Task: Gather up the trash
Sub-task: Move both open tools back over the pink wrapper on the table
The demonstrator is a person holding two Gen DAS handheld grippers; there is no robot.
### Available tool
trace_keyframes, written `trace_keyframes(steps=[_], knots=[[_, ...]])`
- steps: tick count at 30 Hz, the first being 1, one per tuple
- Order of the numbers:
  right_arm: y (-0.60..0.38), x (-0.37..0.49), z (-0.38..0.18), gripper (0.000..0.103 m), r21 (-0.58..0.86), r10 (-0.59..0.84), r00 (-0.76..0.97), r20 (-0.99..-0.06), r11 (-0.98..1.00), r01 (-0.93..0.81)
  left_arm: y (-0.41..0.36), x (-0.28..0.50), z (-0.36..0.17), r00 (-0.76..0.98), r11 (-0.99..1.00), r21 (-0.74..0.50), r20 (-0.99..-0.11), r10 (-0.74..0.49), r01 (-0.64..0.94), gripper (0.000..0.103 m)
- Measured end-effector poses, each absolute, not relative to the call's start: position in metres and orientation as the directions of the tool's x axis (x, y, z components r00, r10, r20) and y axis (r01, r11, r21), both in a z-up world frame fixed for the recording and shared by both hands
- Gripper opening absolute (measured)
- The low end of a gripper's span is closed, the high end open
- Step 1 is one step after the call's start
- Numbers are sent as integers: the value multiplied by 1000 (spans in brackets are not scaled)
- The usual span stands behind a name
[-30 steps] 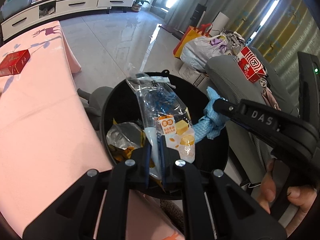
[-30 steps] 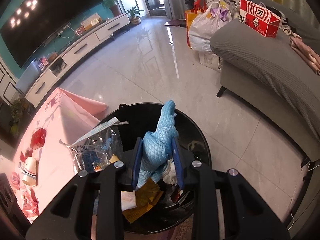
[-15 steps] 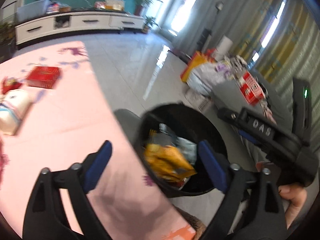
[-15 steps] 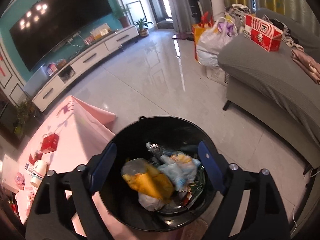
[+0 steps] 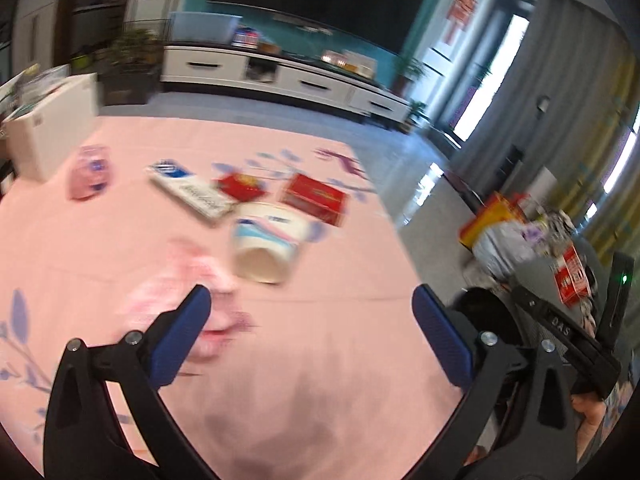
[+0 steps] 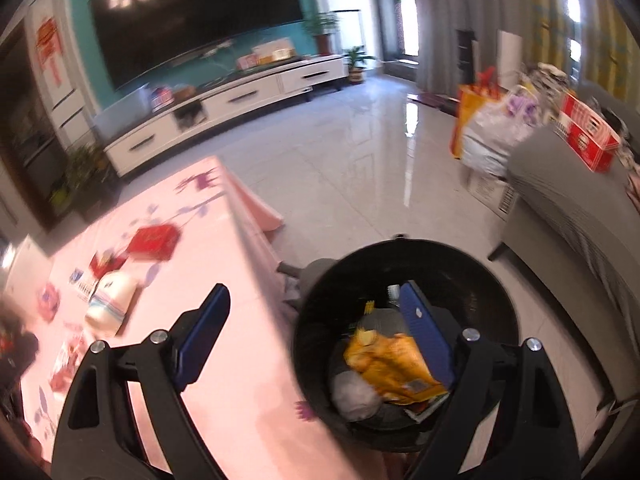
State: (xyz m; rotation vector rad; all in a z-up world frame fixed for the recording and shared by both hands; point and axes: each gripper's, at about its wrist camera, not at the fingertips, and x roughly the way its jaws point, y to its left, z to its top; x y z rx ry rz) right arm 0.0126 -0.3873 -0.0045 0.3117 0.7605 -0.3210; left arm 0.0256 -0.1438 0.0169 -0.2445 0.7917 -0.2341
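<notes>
L gripper w/ blue pads: jaws spread wide, just been opening, nothing between them; hangs over the pink floral tablecloth. R gripper: jaws also apart, empty; opened within the last sec, now holding that width. It sits above the table edge & the round black plastic trash bin, one pad over the bin mouth.

Bin stands on the floor just beside the table. Inside: 1 crumpled yellow-orange snack wrapper, 1 white balled-up wad, other bits too blurred to count.

On the cloth near the L gripper: 1 pale pink wrapper, blurred. Further on: 1 white paper cup w/ blue-pink stripes lying on its side; behind it 2 red packs – a flat red box & a smaller red carton – plus 1 white-blue flat pack & 1 pink clear packet.

Far: 1 white TV cabinet & 1 dark TV screen.
</notes>
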Motion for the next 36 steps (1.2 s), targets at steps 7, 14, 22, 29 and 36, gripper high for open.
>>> trace_keyframes(steps=[7, 14, 22, 29, 36], knots=[[-332, 36, -14, 85, 99, -120, 671, -731, 955, 278, -53, 20, 4, 686, 940, -341, -688, -237, -17, 100], [-287, 50, -29, 85, 63, -77, 659, -748, 981, 185, -11, 26, -38, 628, 931, -356, -743, -232, -77, 100], [-259, 56, -45, 85, 63, -48, 650, -758, 987, 146, -3, 32, -55, 599, 922, -372, -764, -240, -105, 100], [-247, 53, -49, 85, 92, -22, 662, -749, 986, 137, -2, 25, -48, 612, 917, -385, -751, -248, -100, 100], [-241, 57, -54, 85, 68, -39, 651, -758, 988, 139, -4, 25, -49, 606, 917, -389, -753, -258, -92, 100]])
